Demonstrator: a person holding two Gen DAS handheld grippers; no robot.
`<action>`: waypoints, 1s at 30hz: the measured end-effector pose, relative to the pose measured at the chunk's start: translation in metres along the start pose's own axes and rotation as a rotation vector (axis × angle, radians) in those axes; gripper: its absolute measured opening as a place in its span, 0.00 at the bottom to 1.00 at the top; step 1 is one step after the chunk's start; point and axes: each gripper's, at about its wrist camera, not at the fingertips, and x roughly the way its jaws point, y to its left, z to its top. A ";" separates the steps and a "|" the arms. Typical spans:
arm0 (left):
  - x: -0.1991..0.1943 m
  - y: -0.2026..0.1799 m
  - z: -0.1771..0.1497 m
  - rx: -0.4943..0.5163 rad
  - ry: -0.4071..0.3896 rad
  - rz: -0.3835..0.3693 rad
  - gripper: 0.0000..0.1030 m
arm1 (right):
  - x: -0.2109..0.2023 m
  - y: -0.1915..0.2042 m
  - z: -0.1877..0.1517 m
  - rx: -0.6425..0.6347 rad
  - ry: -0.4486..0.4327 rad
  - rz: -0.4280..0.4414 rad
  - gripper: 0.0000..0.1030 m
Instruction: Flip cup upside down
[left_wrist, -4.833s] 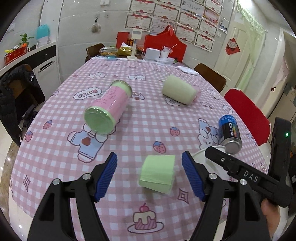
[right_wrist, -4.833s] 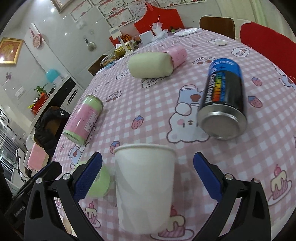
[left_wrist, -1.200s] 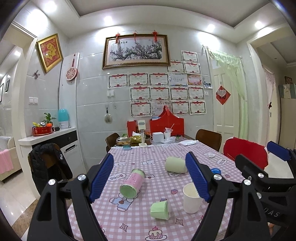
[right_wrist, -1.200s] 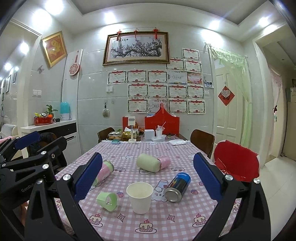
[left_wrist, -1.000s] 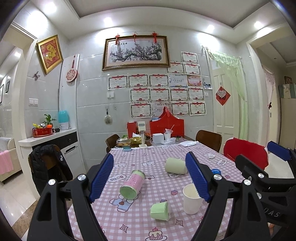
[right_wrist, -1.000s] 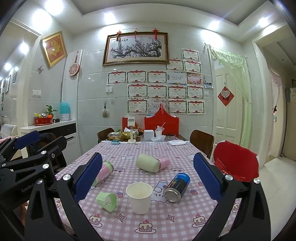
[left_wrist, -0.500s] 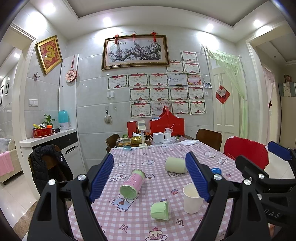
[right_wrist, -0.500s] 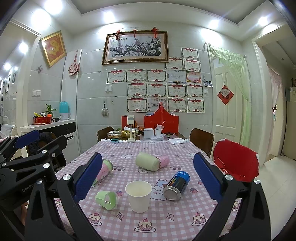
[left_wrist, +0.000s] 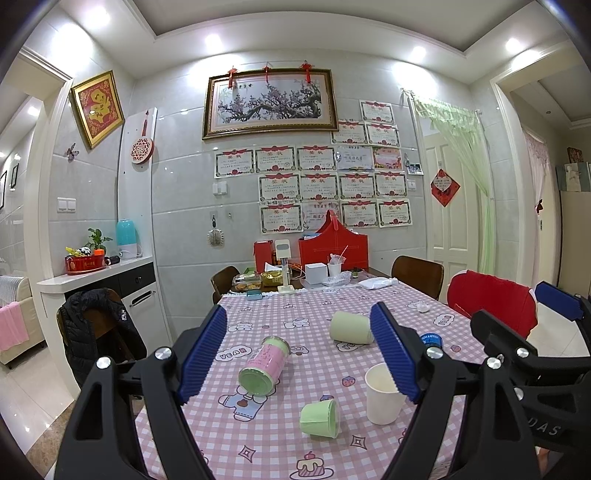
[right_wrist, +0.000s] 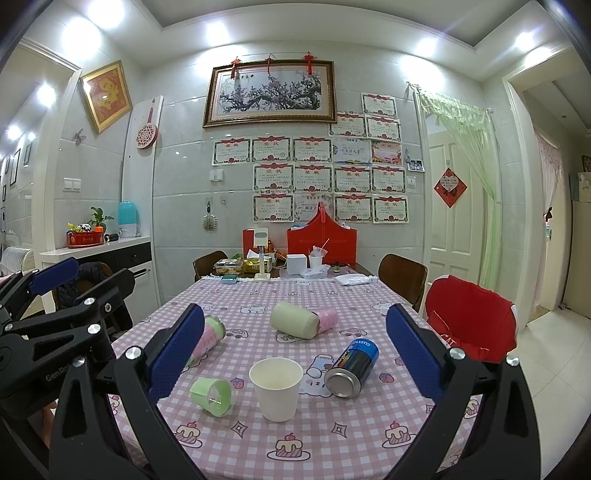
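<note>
A: In the left wrist view, how do the jaws stand?

B: The left gripper (left_wrist: 301, 356) fills the lower half of the frame with its jaws wide apart, holding and touching nothing. The blue pads (left_wrist: 202, 354) frame the table beyond them.

A: And the cup?

B: The white paper cup (left_wrist: 382, 393) stands upright, mouth up, at lower right of centre on the pink checked tablecloth (left_wrist: 273, 439). The right-hand pad overlaps its rim in the picture, but I cannot tell any contact. A small green cup (left_wrist: 320, 419) lies on its side just left of it, and a pink-and-green canister (left_wrist: 264, 365) lies further up and left.

A: Now the right wrist view?

B: The right gripper (right_wrist: 295, 356) is likewise spread wide, empty, with nothing between the pads. The paper cup (right_wrist: 276, 387) sits upright at lower centre, in the gap between them. The green cup (right_wrist: 212, 396) lies to its left, a blue can (right_wrist: 351, 367) on its side to its right. The other gripper shows at the left edge.
</note>
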 end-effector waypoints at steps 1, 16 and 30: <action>0.000 0.000 0.000 0.000 0.000 0.000 0.77 | 0.000 0.000 0.000 0.000 0.001 0.000 0.92; 0.000 0.000 -0.002 0.002 0.002 0.001 0.77 | 0.001 -0.001 -0.001 0.002 0.006 0.001 0.92; 0.000 0.000 -0.002 0.003 0.001 -0.001 0.77 | 0.001 -0.001 -0.001 0.002 0.005 0.002 0.92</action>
